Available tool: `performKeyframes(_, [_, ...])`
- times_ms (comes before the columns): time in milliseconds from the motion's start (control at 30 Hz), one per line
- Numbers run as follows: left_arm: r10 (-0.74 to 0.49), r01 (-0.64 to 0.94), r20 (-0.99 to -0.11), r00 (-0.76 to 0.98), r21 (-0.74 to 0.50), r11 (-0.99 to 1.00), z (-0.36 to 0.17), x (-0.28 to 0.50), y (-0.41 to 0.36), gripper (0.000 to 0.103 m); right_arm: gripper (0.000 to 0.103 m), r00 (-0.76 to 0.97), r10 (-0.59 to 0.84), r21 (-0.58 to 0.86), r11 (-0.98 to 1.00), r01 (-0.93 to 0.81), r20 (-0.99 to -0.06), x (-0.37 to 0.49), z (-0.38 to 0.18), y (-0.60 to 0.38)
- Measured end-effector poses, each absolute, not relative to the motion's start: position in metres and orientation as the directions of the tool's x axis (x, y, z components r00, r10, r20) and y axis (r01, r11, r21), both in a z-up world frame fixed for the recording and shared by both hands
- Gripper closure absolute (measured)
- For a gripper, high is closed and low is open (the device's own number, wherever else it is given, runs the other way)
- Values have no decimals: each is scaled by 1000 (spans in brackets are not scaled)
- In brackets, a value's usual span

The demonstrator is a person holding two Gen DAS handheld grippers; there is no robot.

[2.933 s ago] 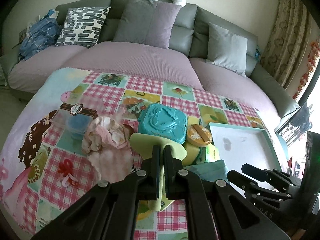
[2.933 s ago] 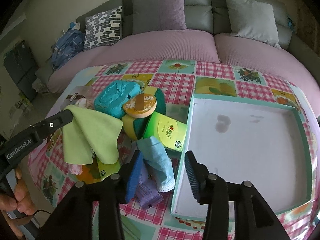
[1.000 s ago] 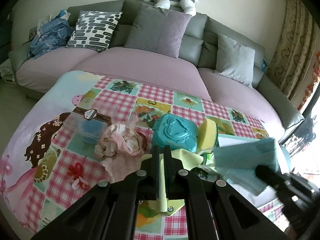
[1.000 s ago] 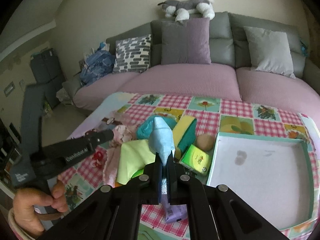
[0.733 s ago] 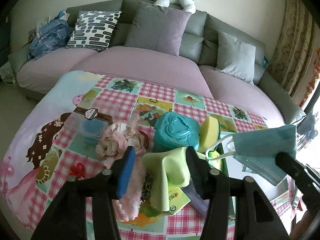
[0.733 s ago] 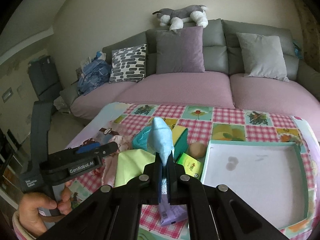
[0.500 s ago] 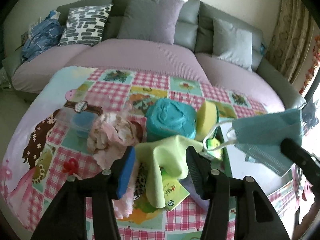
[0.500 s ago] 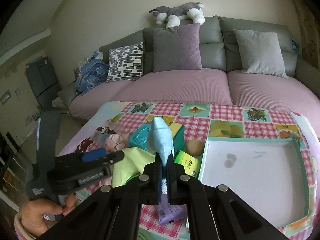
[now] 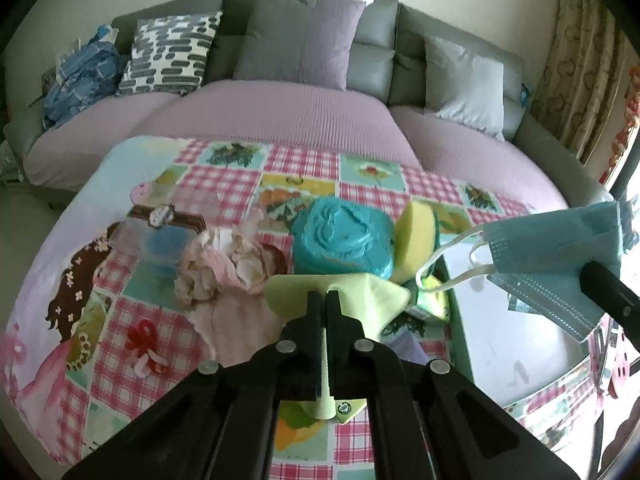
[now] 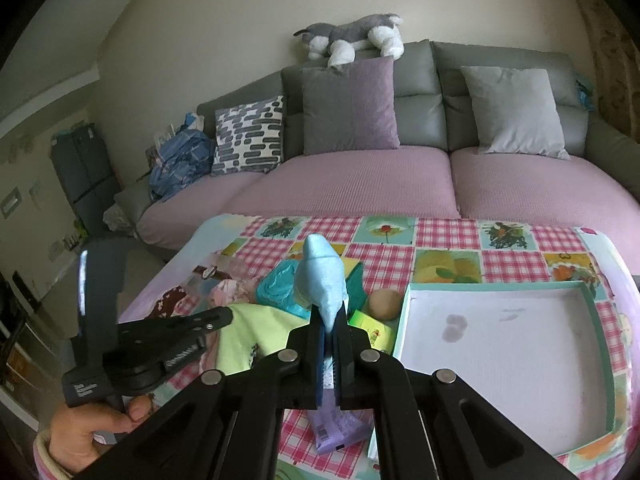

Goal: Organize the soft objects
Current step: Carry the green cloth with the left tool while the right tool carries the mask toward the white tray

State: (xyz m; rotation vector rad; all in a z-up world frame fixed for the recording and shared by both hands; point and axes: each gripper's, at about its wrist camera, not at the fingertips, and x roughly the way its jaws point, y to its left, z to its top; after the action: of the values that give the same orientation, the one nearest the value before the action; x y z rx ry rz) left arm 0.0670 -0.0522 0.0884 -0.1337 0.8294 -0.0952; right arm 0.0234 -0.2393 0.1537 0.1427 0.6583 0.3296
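A: What are the left tongs (image 9: 325, 300) doing at this moment?

B: They are clenching on the yellow-green cloth (image 9: 356, 292). A fold of it is passing between the two closed fingers, and the rest is spreading out in front of them, just before the teal towel (image 9: 340, 240).

A: And the right tongs (image 10: 329, 322)?

B: They are also clenched, and they are gripping the blue face mask (image 10: 322, 284). In the left wrist view the mask (image 9: 560, 248) is hanging in the air to the right of the teal towel, over the near-left part of the tray (image 9: 520, 344), and its white ear loops are dangling down on the left.

A: Where are the other soft things lying?

B: On the worktop (image 9: 120, 360) with the pink checked cover. The crumpled pink cloth (image 9: 224, 264) is lying left of the teal towel, and the yellow sponge (image 9: 418, 228) is leaning against the towel's right side. A green packet (image 10: 370, 330) is lying right of the towel, next to the tray's left wall. A purple packet (image 10: 336, 424) is lying nearer, beside the tray's near-left corner.

A: Is somebody visible?

B: Yes, a hand (image 10: 88, 428) is holding the handle of the left tongs, far left of the towel.
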Motion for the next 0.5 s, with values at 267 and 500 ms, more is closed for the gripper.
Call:
performKeyframes(267, [-133, 57, -632, 763, -139, 989, 138, 47, -56, 102, 100, 810, 297, 244, 950, -196, -506, 10, 178, -274])
performKeyframes(500, [-222, 215, -583, 782, -83, 973, 175, 48, -113, 102, 100, 848, 68, 192, 981, 40, -526, 10, 178, -335])
